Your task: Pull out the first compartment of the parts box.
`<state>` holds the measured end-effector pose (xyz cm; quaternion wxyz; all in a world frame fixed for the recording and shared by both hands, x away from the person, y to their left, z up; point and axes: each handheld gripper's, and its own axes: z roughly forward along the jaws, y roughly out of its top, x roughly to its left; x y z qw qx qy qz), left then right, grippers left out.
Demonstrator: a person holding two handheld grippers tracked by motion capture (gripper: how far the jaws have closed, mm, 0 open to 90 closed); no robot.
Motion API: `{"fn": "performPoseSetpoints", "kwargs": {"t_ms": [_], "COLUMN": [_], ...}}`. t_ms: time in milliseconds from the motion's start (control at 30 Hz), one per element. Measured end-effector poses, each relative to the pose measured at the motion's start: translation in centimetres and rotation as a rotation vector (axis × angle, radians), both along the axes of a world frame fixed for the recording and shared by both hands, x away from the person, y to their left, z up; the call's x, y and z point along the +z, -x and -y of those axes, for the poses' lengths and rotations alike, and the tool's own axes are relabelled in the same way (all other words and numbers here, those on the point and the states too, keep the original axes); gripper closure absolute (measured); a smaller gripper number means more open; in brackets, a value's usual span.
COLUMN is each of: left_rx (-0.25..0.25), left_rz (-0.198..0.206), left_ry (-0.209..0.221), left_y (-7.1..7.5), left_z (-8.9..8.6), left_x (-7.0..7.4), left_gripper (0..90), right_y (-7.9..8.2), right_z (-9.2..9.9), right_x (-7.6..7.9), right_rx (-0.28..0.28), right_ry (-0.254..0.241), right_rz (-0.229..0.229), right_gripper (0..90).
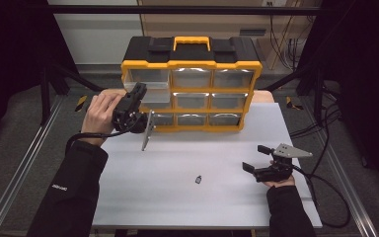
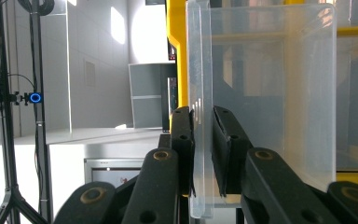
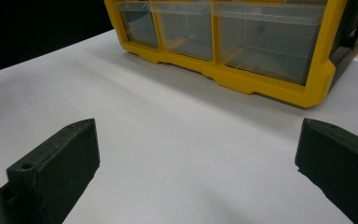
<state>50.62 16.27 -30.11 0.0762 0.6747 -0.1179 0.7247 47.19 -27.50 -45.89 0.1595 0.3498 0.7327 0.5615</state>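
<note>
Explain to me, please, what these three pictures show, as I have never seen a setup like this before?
A person sits at a white table holding a hand-operated two-jaw gripper in each hand. The high view looks down from above; the other two come from cameras riding on each gripper. On the table stand a yellow and black drawer organizer and a small dark object, too small to identify. The left gripper is shut on the front wall of a clear plastic drawer, pulled partly out of the organizer. The right gripper is open above the table, holding nothing.
</note>
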Motion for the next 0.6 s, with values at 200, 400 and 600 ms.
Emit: {"fn": "performPoseSetpoints", "kwargs": {"t_ms": [200, 400, 600], "left_rx": [0.001, 0.003, 0.001], "left_rz": [-0.001, 0.001, 0.001], "left_ry": [0.000, -0.004, -0.005], "left_y": [0.20, 0.54, 0.82], "left_z": [0.05, 0.10, 0.07], "left_x": [-0.05, 0.02, 0.00], "left_gripper": [79.2, 79.2, 79.2], "right_y": [0.01, 0.02, 0.01], "right_z": [0.02, 0.02, 0.01], "right_x": [0.02, 0.03, 0.02], "right_rx": [0.000, 0.000, 0.000], "right_ry": [0.000, -0.001, 0.000], "right_rz": [0.000, 0.002, 0.000], "right_gripper": [0.4, 0.4, 0.4]}}
